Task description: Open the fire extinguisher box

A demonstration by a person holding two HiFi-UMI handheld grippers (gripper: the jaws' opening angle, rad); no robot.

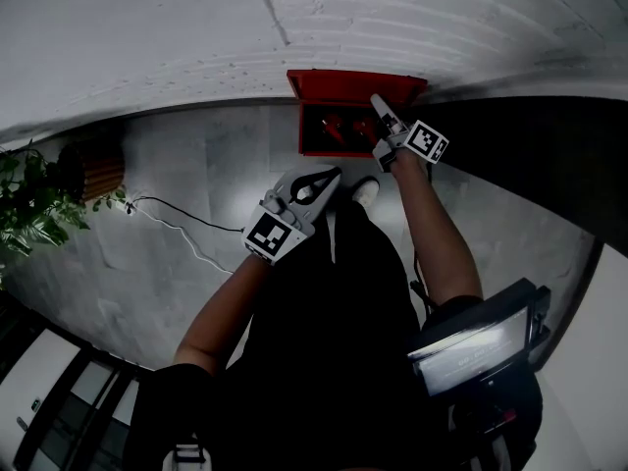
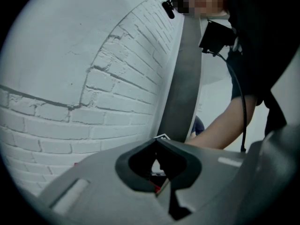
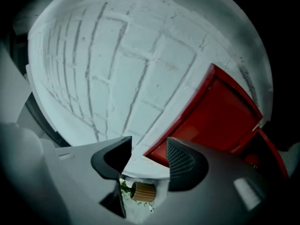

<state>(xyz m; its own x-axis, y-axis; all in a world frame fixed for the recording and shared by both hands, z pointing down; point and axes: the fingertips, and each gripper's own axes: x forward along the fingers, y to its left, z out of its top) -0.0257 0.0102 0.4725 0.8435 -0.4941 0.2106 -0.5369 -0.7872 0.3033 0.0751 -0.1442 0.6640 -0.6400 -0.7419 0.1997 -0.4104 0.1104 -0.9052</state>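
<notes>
Dark clothing (image 1: 324,341) of the person fills the lower middle of the head view; just above it the left gripper (image 1: 334,174) is clenched on nothing. At top centre the right gripper (image 1: 375,99), released and empty, hangs by the raised lid of the red fire extinguisher box (image 1: 343,81), which sits against the white brick wall (image 1: 392,18)

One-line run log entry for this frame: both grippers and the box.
left gripper: shut, empty, back from box | right gripper: open, empty, beside raised lid | fire extinguisher box: open, lid up
</notes>
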